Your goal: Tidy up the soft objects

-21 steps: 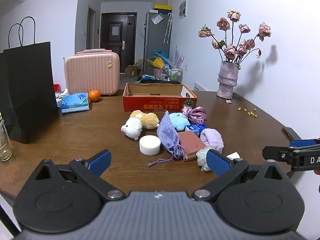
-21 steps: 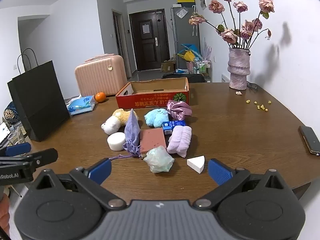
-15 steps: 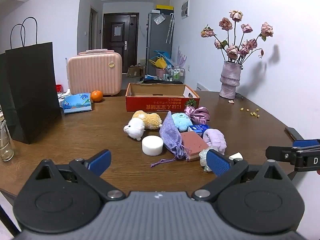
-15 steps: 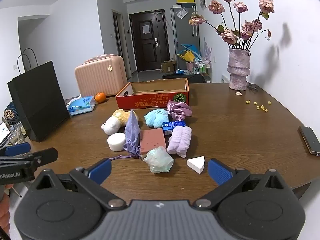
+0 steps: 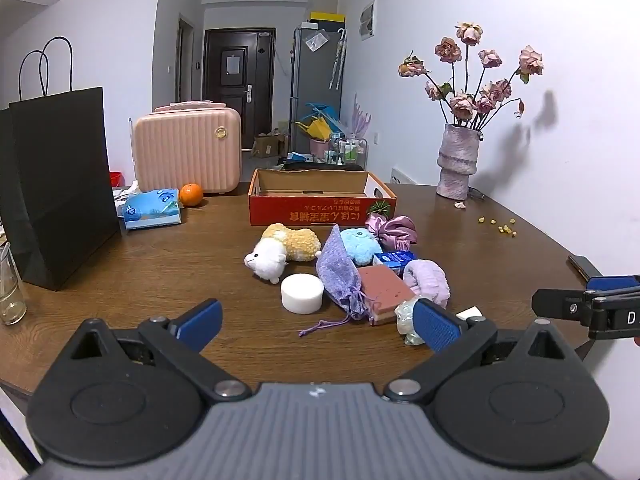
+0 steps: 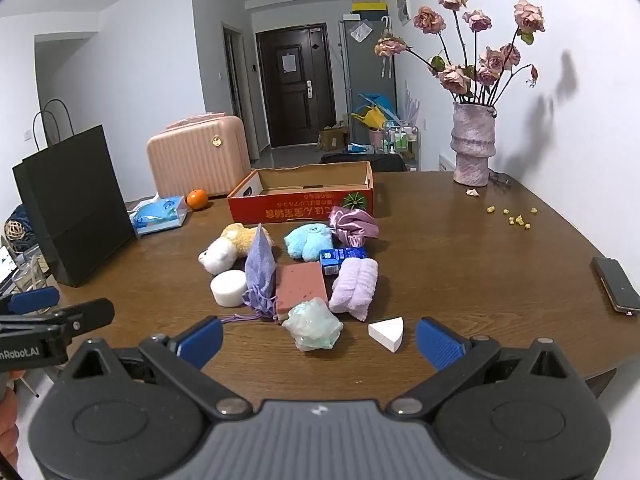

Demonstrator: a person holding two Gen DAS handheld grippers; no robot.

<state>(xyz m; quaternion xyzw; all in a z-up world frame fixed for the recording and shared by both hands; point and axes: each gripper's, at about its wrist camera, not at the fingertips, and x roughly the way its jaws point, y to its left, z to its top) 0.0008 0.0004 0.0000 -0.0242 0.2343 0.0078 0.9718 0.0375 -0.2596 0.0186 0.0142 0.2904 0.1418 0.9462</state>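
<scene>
A cluster of soft objects lies mid-table: a white-and-tan plush sheep, a blue plush, a purple satin scrunchie, a lavender drawstring pouch, a pink sponge, a lilac rolled towel, a white round sponge, a pale green crumpled wad and a white wedge sponge. An open red cardboard box stands behind them. My left gripper and my right gripper are both open and empty, at the near table edge.
A black paper bag stands at the left, with a tissue pack, an orange and a pink suitcase behind. A vase of dried roses stands back right. A phone lies at the right edge. A glass is near left.
My left gripper has drifted slightly left and back, so the table objects shifted a little right in its view. The right gripper has not moved.
</scene>
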